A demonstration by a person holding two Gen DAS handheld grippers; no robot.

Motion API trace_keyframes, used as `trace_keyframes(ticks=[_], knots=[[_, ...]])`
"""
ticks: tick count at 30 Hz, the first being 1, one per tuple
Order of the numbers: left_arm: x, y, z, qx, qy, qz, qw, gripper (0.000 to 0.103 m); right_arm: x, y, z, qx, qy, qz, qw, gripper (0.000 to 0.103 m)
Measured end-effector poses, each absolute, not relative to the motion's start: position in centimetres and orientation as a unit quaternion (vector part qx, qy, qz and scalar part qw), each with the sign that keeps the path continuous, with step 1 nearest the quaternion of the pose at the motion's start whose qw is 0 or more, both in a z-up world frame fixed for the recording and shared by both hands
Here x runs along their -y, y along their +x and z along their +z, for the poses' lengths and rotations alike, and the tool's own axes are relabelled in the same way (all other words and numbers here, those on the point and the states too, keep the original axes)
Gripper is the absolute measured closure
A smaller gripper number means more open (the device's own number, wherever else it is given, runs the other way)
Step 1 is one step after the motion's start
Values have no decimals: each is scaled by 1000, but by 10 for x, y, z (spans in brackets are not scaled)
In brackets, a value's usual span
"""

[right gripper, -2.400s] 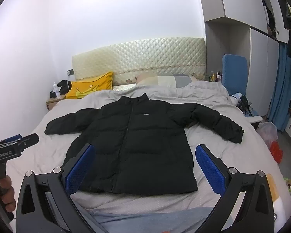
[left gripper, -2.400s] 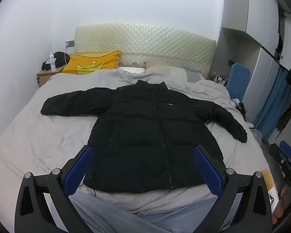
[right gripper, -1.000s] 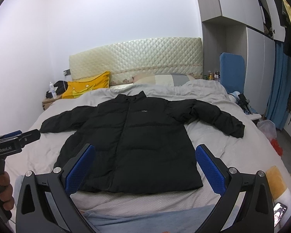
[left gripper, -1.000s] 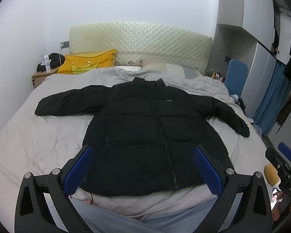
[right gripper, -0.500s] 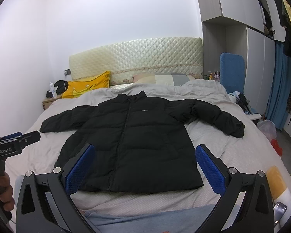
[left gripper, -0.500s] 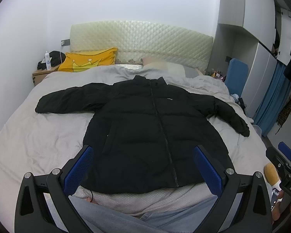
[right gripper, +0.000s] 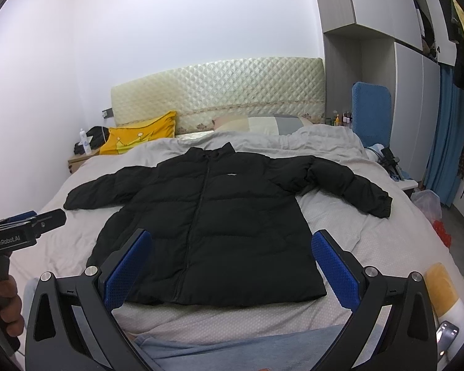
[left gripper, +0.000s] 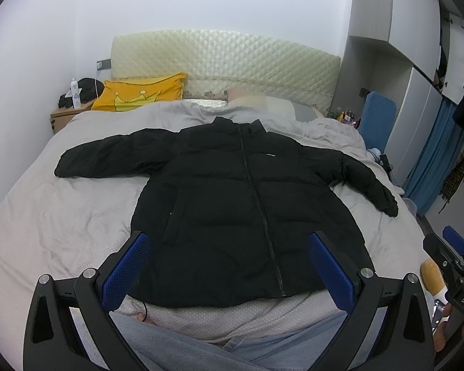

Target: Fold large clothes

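Ahead of both grippers, a black jacket [left gripper: 241, 210] lies front-up and zipped on a grey bed [left gripper: 62, 216], sleeves spread to either side, its hem nearest the jaws. The left gripper [left gripper: 232, 266] hangs over the foot of the bed with jaws spread wide and gripping nothing, the hem showing between its blue pads [left gripper: 125, 267]. The right gripper [right gripper: 233, 267] is likewise released and bare, framing the lower half of the jacket. Beyond the collar, a yellow pillow [left gripper: 139, 95] leans against a quilted headboard [left gripper: 225, 58].
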State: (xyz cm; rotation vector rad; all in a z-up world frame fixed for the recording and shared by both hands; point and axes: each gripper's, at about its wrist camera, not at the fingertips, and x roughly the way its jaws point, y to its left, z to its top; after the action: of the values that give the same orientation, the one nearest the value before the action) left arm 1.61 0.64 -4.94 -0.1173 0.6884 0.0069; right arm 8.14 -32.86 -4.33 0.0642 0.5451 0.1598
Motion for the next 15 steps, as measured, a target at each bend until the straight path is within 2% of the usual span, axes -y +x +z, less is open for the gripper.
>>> trace_keyframes(ticks=[15], knots=[[-18, 38, -66, -359, -66, 6, 931, 1, 330, 101, -55, -290, 36, 79, 953, 0]])
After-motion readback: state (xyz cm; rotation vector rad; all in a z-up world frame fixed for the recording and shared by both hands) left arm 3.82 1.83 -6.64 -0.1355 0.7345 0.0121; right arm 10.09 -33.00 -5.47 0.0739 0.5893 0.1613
